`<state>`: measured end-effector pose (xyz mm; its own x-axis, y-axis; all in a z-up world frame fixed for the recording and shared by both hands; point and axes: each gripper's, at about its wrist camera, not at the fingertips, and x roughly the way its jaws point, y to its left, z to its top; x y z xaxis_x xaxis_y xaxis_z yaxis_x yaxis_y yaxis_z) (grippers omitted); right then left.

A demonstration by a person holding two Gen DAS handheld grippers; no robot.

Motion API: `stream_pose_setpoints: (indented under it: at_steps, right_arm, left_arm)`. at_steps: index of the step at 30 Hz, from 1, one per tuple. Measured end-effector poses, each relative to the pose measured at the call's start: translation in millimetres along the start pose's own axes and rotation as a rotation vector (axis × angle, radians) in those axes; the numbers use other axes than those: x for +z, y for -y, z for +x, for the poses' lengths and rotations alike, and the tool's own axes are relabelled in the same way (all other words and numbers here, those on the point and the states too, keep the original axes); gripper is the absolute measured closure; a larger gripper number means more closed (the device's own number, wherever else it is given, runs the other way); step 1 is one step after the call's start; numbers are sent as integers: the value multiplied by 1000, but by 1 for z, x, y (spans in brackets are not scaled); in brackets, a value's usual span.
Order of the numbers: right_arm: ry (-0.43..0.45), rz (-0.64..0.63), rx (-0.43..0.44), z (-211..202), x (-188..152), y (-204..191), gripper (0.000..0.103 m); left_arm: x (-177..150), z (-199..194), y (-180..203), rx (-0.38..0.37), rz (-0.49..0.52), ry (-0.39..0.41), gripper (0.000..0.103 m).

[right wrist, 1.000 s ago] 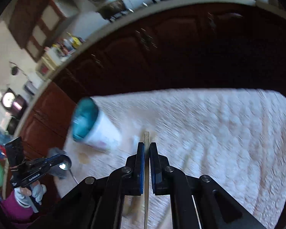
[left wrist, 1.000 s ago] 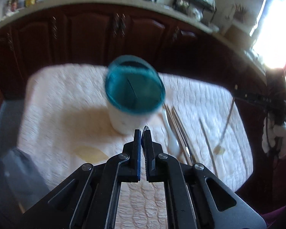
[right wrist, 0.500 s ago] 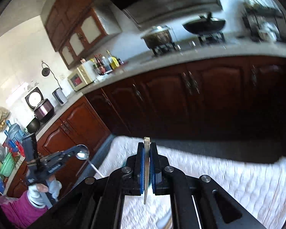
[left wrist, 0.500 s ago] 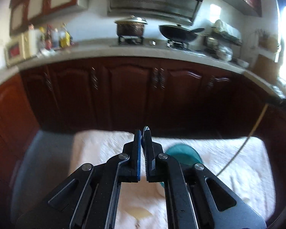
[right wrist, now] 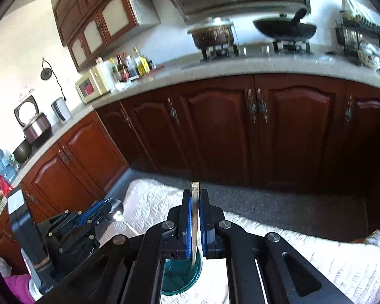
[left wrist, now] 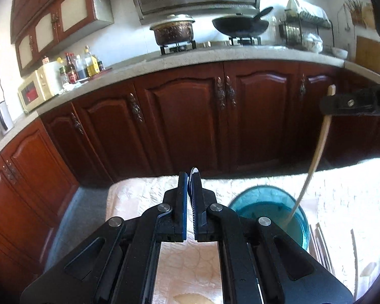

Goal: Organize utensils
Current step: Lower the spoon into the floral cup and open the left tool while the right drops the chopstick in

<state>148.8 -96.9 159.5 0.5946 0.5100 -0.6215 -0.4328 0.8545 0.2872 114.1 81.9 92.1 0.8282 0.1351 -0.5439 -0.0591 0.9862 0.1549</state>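
the right gripper (right wrist: 195,217) is clamped on a wooden chopstick (left wrist: 314,157) that hangs almost upright, its lower tip already inside the mouth of the teal cup (left wrist: 268,209) standing on the white cloth (left wrist: 342,190). the left gripper (left wrist: 189,211), just left of the cup, is clamped on a spoon (right wrist: 115,211). the chopstick looks ready to drop; more utensils lie right of the cup.

The worktop is covered by a pale quilted cloth (left wrist: 266,185) with a yellowish stain (left wrist: 192,299) near the front edge. On the cloth stands a white cup with a teal inside (left wrist: 268,210), and just right of it lie several chopsticks (left wrist: 321,248) and another thin utensil (left wrist: 356,261).
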Motion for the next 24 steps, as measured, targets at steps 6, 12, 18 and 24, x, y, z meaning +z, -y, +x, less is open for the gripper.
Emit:
stream_pose_setpoints:
  at_steps: [6,12,18,24]
  right_arm:
    - [-83,-8,16,34,-14,-2,98]
    - [-107,8,31,49,-18,1,98]
    - [-124,28,47,53,-21,5,94]
    - [-129,45,39,51,-30,10,78]
  left_arm:
    - [-13,12,11,0,9,-48,101]
    - [-19,19,16,-25,0,-83,101]
    - [-19,17,14,-63,-38,-94,100]
    - [-18,14,9,-133,-88,-134,80]
